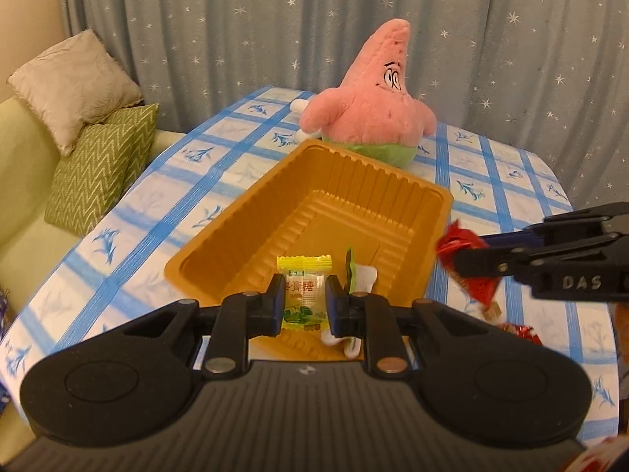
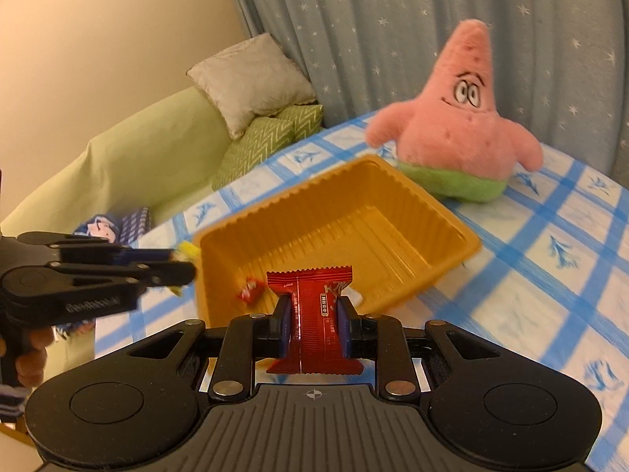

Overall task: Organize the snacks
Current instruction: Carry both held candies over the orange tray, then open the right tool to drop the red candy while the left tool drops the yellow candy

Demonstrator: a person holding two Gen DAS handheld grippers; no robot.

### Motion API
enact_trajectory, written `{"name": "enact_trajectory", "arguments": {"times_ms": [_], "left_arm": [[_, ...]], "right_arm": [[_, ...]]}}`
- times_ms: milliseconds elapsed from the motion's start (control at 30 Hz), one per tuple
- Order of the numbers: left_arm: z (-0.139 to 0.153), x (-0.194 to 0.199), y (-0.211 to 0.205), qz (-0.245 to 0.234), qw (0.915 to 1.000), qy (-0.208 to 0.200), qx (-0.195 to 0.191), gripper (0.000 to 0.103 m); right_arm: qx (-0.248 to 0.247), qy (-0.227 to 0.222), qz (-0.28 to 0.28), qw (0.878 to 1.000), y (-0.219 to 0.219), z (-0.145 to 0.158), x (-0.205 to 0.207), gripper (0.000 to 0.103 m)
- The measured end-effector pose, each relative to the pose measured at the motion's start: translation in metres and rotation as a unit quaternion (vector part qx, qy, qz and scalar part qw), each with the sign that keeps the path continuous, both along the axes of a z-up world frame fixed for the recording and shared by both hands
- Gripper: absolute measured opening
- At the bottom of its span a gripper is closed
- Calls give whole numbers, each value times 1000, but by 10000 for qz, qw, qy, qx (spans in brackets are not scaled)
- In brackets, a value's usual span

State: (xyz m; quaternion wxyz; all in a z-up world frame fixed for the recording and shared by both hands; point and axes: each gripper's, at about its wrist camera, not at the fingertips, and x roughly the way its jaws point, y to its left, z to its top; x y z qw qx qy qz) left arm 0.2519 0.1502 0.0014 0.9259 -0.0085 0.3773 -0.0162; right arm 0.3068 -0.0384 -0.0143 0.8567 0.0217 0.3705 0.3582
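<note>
Left wrist view, left gripper [image 1: 304, 301] clamping yellow candy [image 1: 304, 291], right gripper [image 2: 314, 320] clamping red candy [image 2: 314, 322], orange tray [image 2: 393, 196] holding small red sweet [image 2: 249, 291]

The tray [image 1: 428, 196] sits on the table [image 1: 220, 181], with the plush toy [image 1: 377, 106] just behind it.

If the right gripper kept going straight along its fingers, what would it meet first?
Probably the orange tray: the right gripper, shut on a red candy, points down into its open inside, though depth is unclear.

one orange tray [image 1: 251, 212], one pink plush star [image 1: 373, 98], two cushions [image 1: 74, 82], several wrapped candies [image 1: 304, 295]
</note>
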Motion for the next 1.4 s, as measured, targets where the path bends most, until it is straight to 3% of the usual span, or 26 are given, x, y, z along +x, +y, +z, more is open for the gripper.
{"name": "enact_trajectory", "arguments": {"times_ms": [500, 1000, 1100, 1167, 1400], "left_arm": [[-29, 74, 8, -105, 9996, 264, -40, 19], [-47, 98, 11, -89, 9989, 464, -78, 19], [-49, 99, 12, -80, 9988, 475, -79, 19], [-49, 98, 13, -72, 9988, 476, -79, 19], [-50, 96, 13, -77, 9987, 486, -89, 19]], "right_arm": [[-78, 28, -480, 9988, 37, -22, 69, 25], [-277, 154, -665, 9973, 45, -51, 102, 25], [-263, 254, -722, 9967, 44, -51, 104, 36], [-189, 198, -756, 9968, 42, -49, 102, 51], [-113, 205, -770, 9968, 37, -43, 95, 54]]}}
